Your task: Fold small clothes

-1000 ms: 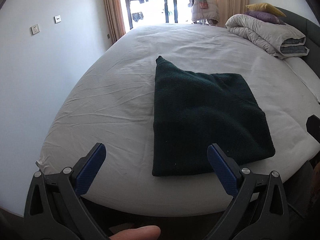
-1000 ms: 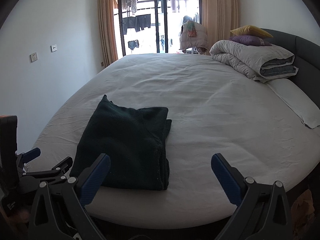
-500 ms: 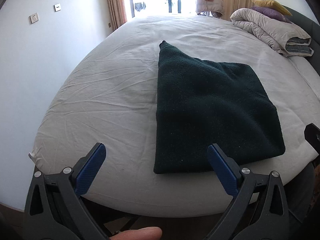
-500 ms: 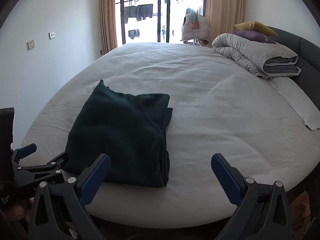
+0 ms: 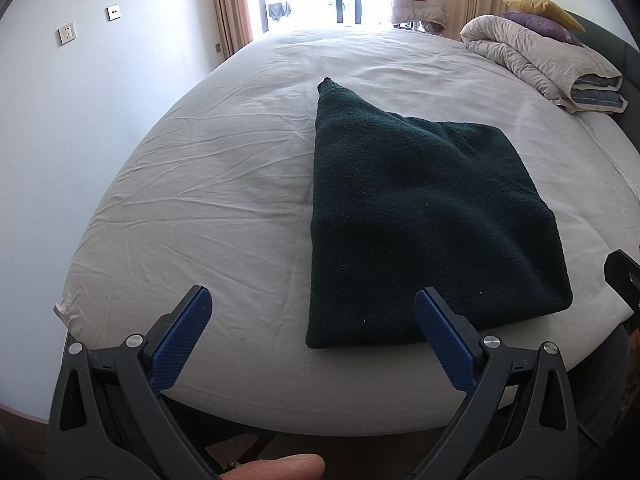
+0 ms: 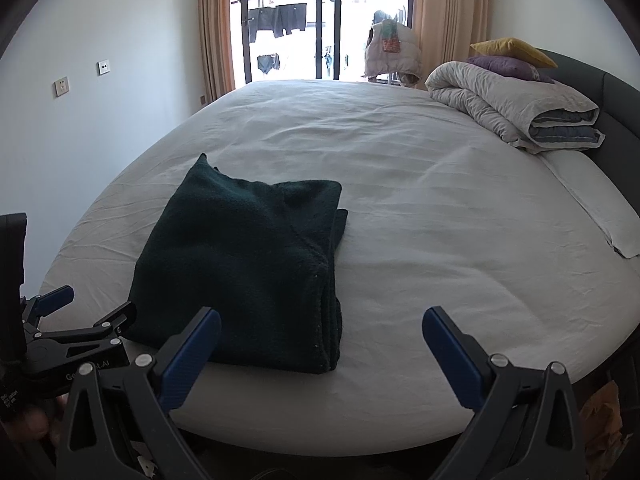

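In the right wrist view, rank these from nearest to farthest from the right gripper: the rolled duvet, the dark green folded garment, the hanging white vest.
1. Dark green folded garment, just ahead, left.
2. Rolled duvet, far right, by the headboard.
3. Hanging white vest, beyond the bed, at the window.

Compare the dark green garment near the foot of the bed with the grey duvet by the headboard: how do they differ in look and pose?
The dark green garment is folded flat into a thin stack; the grey duvet is bundled into a thick roll. The garment is one dark colour; the duvet is pale with a bluish lining at its end. Nothing rests on the garment; cushions lie on the duvet. Both lie on the white sheet.
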